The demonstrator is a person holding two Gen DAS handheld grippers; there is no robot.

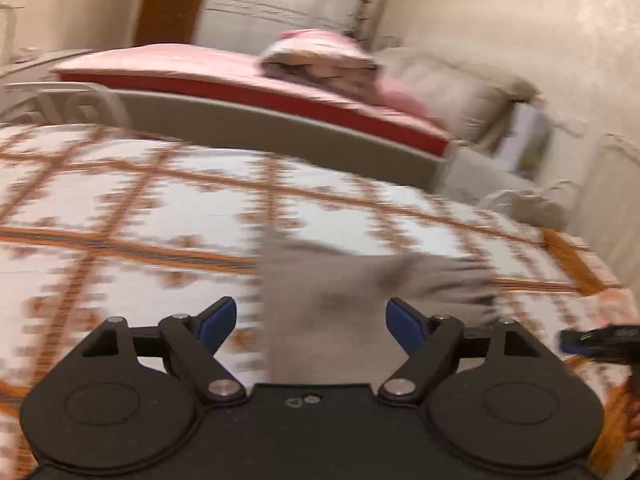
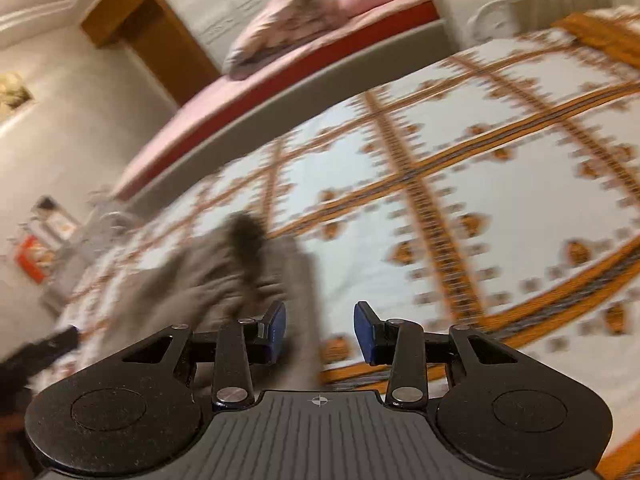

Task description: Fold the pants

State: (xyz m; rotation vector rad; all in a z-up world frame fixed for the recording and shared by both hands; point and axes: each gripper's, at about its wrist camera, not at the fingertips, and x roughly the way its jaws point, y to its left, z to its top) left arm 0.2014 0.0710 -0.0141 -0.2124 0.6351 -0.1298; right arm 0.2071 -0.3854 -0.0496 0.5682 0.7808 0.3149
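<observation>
Grey pants [image 1: 360, 292] lie bunched on a white bedspread with orange lattice pattern [image 1: 120, 208]. My left gripper [image 1: 311, 326] is open, its blue pads spread wide above the near part of the pants, not holding them. In the right wrist view the pants [image 2: 224, 276] lie left of centre, with a dark part sticking up. My right gripper [image 2: 320, 330] is open, its left pad over the cloth's edge, empty. Both views are motion-blurred. The right gripper shows at the right edge of the left wrist view [image 1: 600, 340].
A second bed with a red and pink cover [image 1: 224, 80] and a pink pillow pile [image 1: 320, 56] stands beyond the bedspread. Cream wall and wooden door frame [image 1: 168, 0] lie behind. A bag and papers [image 1: 524, 140] sit at the right.
</observation>
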